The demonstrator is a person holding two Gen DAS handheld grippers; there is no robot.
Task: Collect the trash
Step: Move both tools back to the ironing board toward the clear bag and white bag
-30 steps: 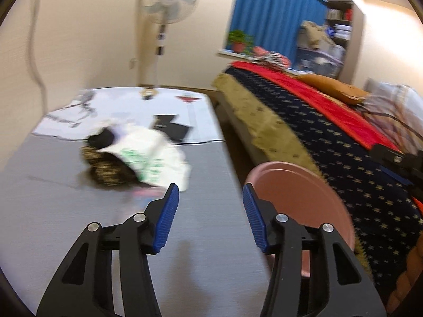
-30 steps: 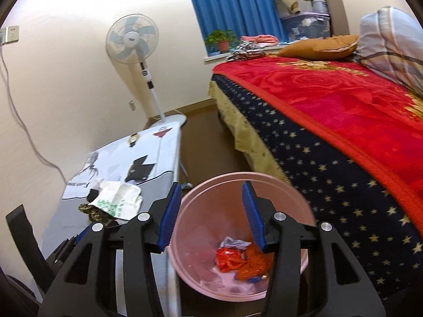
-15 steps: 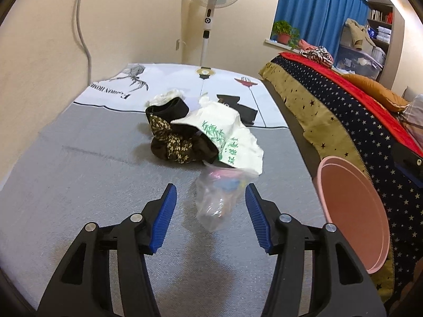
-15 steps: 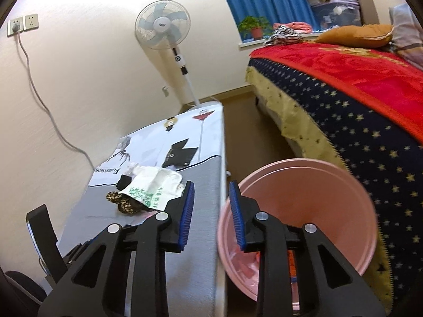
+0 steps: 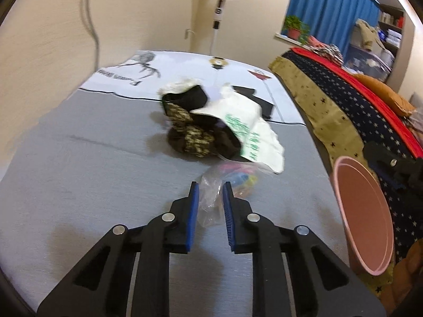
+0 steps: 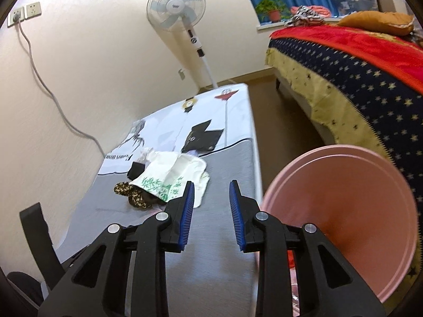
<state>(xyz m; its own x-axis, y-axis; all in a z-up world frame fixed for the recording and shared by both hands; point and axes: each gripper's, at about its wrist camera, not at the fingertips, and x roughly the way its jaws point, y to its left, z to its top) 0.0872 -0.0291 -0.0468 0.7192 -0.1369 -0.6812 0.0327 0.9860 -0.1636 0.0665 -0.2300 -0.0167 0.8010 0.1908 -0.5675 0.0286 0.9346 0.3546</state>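
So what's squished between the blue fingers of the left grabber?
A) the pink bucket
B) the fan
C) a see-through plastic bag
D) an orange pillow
C: in the left wrist view the left gripper has just been closing its jaws, and the clear plastic bag with colourful bits inside sits between its blue pads on the grey table; the pink bucket stands off to the side.

1. The clear plastic bag (image 5: 211, 198) is motion-blurred; its coloured contents cannot be told.
2. The white printed bag (image 5: 246, 132) covers part of the dark patterned bundle (image 5: 193, 137).
3. The pink bin (image 6: 343, 211) is tilted, its contents mostly hidden.
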